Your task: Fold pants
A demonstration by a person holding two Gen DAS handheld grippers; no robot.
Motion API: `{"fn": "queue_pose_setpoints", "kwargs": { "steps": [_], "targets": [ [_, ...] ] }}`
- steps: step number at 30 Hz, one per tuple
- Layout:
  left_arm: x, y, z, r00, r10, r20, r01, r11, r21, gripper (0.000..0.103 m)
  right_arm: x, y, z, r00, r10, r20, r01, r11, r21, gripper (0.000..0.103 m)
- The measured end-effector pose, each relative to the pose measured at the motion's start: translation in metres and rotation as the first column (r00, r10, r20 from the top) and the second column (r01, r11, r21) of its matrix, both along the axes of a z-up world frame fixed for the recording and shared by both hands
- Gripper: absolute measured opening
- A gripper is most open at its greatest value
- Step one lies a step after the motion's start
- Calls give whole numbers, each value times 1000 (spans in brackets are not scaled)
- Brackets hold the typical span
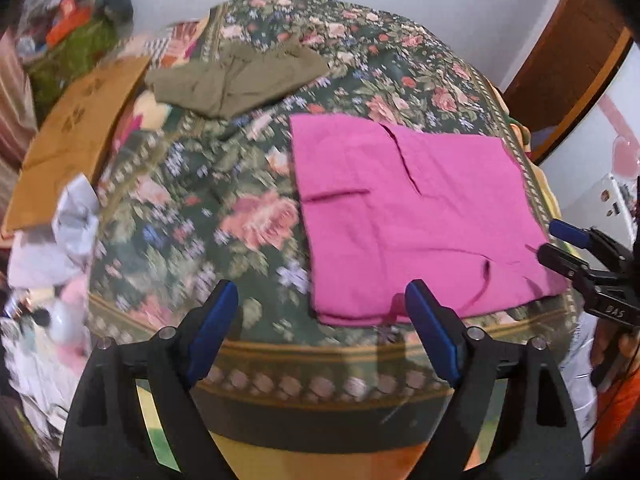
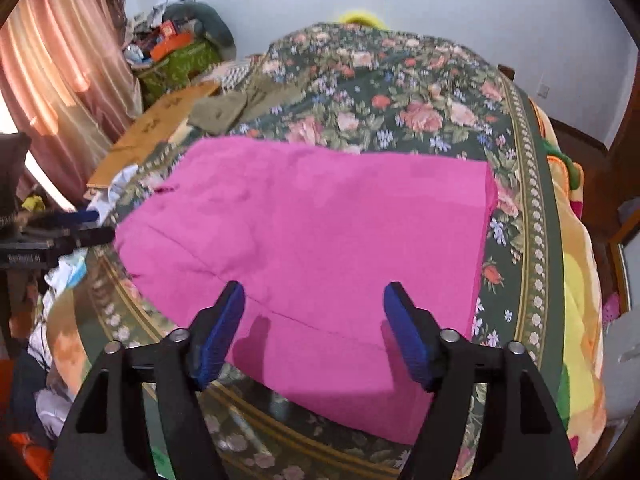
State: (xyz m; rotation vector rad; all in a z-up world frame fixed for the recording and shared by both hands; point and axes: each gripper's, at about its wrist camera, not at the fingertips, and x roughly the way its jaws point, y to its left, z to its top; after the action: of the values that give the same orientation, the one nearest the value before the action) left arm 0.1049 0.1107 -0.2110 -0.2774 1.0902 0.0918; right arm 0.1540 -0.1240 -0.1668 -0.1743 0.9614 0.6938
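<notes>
Pink pants (image 1: 404, 216) lie folded flat as a rectangle on the floral bedspread (image 1: 208, 208); they also fill the middle of the right wrist view (image 2: 320, 248). My left gripper (image 1: 320, 300) is open and empty, above the bed's near edge, just left of the pants' near corner. My right gripper (image 2: 314, 300) is open and empty, hovering over the near edge of the pants. It also shows at the right edge of the left wrist view (image 1: 556, 240).
Olive-green pants (image 1: 236, 76) lie folded at the far left of the bed. A cardboard sheet (image 1: 76, 136) and crumpled white cloth (image 1: 64, 236) sit off the left side. Clutter piles (image 2: 176, 52) and pink curtains (image 2: 68, 64) stand at left. A yellow-orange blanket (image 2: 576, 280) hangs at right.
</notes>
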Motion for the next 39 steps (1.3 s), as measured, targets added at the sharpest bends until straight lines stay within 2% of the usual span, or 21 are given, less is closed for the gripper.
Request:
{"fn": "queue_pose_setpoints", "kwargs": {
  "steps": [3, 7, 10, 16, 20, 22, 23, 24, 25, 26, 27, 31, 35, 38, 39],
  "targets": [
    [0, -3, -9, 999, 10, -32, -14, 993, -117, 86, 0, 5, -5, 1000, -5, -5, 5, 1000, 6, 70],
    [-2, -6, -19, 998, 23, -51, -37, 959, -281, 86, 1, 11, -20, 1000, 6, -18, -6, 1000, -12, 70],
    [-3, -10, -21, 998, 28, -47, -42, 949, -313, 86, 3, 17, -36, 999, 24, -37, -26, 997, -69, 70],
    [9, 3, -34, 996, 77, -39, -86, 865, -495, 92, 8, 10, -43, 996, 43, -80, -45, 999, -19, 70],
    [22, 11, -38, 994, 103, -46, -111, 835, -539, 91, 5, 11, -43, 996, 56, -65, -57, 998, -18, 70],
    [27, 13, -38, 992, 117, -46, -124, 833, -540, 91, 5, 10, -44, 996, 59, -69, -59, 998, -8, 70],
    [30, 13, -37, 991, 123, -45, -129, 843, -523, 85, 6, 9, -44, 996, 59, -71, -59, 998, -3, 70],
    [32, 13, -36, 990, 130, -47, -136, 859, -493, 72, 5, 9, -44, 996, 59, -73, -59, 998, 0, 70],
    [34, 14, -35, 990, 133, -48, -140, 878, -458, 65, 5, 9, -43, 996, 59, -74, -59, 998, 0, 70],
    [37, 13, -33, 990, 133, -47, -140, 903, -407, 49, 6, 9, -43, 996, 58, -74, -59, 998, -2, 70],
    [38, 13, -33, 990, 135, -45, -142, 914, -381, 40, 6, 9, -43, 995, 56, -77, -57, 998, -5, 70],
    [37, 11, -28, 989, 145, -8, -141, 949, -282, 31, 13, 11, -37, 990, 17, -137, -13, 999, 33, 70],
    [29, 0, -13, 990, 132, 52, -127, 987, -98, 26, 13, 27, -28, 993, 17, -115, -12, 999, 43, 70],
    [18, -11, -4, 989, 110, 97, -115, 992, 53, 26, 7, 46, -23, 991, 61, -115, -55, 997, 57, 70],
    [14, -14, -2, 989, 101, 106, -110, 990, 82, 25, 4, 55, -24, 990, 85, -108, -81, 996, 41, 70]
  ]
}}
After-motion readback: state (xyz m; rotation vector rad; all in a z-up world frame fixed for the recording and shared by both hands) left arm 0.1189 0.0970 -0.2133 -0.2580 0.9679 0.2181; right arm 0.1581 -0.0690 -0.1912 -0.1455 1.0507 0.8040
